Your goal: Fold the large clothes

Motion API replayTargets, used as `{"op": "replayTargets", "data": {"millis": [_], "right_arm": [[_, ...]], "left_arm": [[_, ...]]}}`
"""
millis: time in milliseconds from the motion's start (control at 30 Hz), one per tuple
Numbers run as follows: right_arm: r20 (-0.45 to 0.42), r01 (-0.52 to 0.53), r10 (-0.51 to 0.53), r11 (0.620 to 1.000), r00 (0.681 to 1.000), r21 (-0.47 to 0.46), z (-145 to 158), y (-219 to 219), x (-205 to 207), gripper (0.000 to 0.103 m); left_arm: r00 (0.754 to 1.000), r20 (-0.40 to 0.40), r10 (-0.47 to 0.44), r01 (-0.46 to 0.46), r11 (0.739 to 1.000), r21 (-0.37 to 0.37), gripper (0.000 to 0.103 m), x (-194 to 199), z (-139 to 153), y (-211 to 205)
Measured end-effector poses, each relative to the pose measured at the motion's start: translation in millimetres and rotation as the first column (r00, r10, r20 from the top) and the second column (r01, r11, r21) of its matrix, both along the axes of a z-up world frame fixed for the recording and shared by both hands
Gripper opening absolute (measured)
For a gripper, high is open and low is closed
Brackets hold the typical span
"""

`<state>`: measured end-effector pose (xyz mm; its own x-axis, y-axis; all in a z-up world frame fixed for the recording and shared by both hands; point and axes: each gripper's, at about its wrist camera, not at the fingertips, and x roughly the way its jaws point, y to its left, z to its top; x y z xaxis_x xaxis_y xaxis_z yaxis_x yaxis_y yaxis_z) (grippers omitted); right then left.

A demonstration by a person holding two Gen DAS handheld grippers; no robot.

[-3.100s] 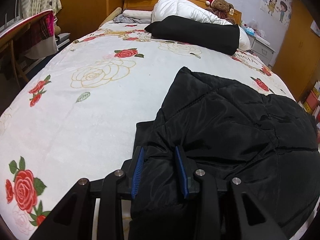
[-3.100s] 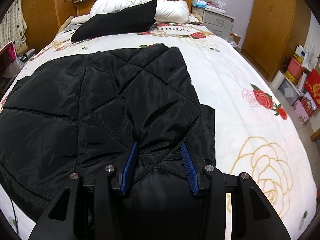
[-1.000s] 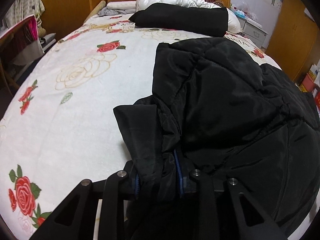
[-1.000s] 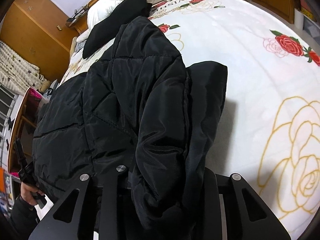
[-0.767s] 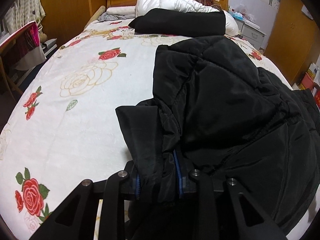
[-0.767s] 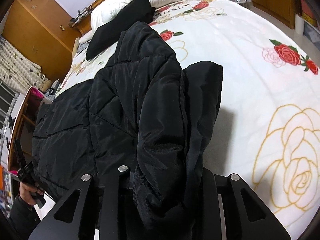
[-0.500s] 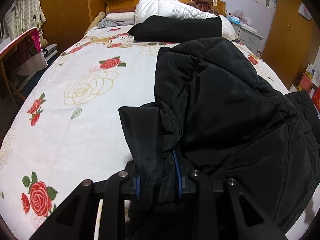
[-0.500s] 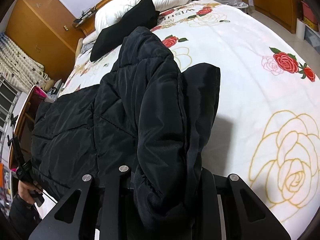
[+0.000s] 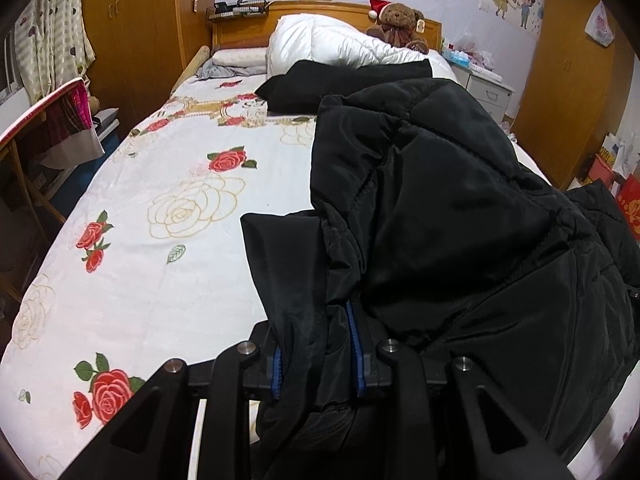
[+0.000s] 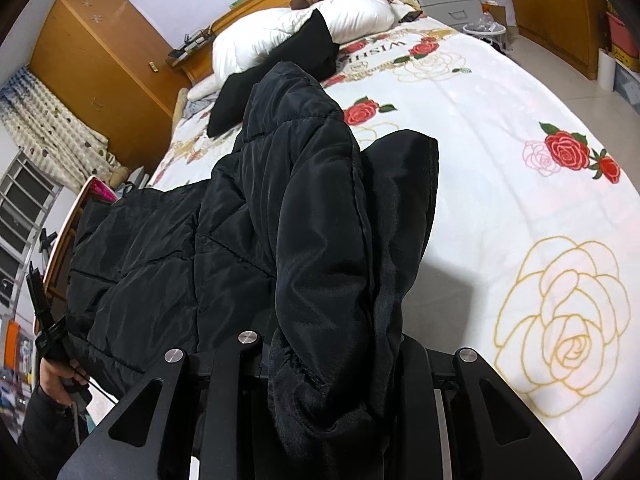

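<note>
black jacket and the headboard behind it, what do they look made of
Black quilted jacket: likely a smooth synthetic shell such as nylon or polyester over padding; it has a soft sheen, stitched diamond lines and puffy folds. Headboard: looks like varnished wood, warm orange-brown with a glossy surface, though a veneer or laminate cannot be ruled out.

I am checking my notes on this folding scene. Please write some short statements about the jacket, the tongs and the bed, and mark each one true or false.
1. The left tongs are shut on the black jacket. True.
2. The right tongs are open and hold nothing. False: bunched jacket fabric hangs between them, covering their pads, and they grip it.
3. The bed cover is white with red roses. True.
4. A teddy bear in a red hat sits at the foot of the bed. False: it sits at the headboard, behind the white duvet.
5. The jacket lies fully flat on the bed. False: the gripped edge is raised off the cover.
</note>
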<state>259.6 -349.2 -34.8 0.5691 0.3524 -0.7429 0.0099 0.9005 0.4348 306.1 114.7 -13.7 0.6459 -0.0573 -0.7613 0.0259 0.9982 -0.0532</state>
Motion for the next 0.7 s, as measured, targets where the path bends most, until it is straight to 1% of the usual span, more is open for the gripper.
{"op": "replayTargets", "data": {"millis": [267, 433, 533, 633, 700], "right_arm": [[0.032, 0.0, 0.0, 1.0, 0.999, 0.011, 31, 2, -32, 0.026], [0.043, -0.006, 0.005, 1.0, 0.999, 0.016, 43, 3, -53, 0.027], [0.037, -0.007, 0.006, 1.0, 0.999, 0.018, 41, 3, -67, 0.027], [0.022, -0.003, 0.002, 1.0, 1.0, 0.03, 32, 1, -78, 0.027], [0.005, 0.0, -0.001, 0.999, 1.0, 0.037, 21, 0, -83, 0.027]], "left_arm": [[1.0, 0.028, -0.007, 0.007, 1.0, -0.024, 0.026, -35, 32, 3], [1.0, 0.029, -0.006, 0.007, 0.999, -0.038, 0.026, -63, 41, 6], [1.0, 0.02, -0.004, 0.005, 0.999, -0.045, 0.026, -78, 39, 7], [1.0, 0.001, -0.001, 0.001, 0.998, -0.056, 0.026, -91, 26, 8], [1.0, -0.016, 0.001, -0.002, 0.998, -0.062, 0.027, -98, 14, 8]]}}
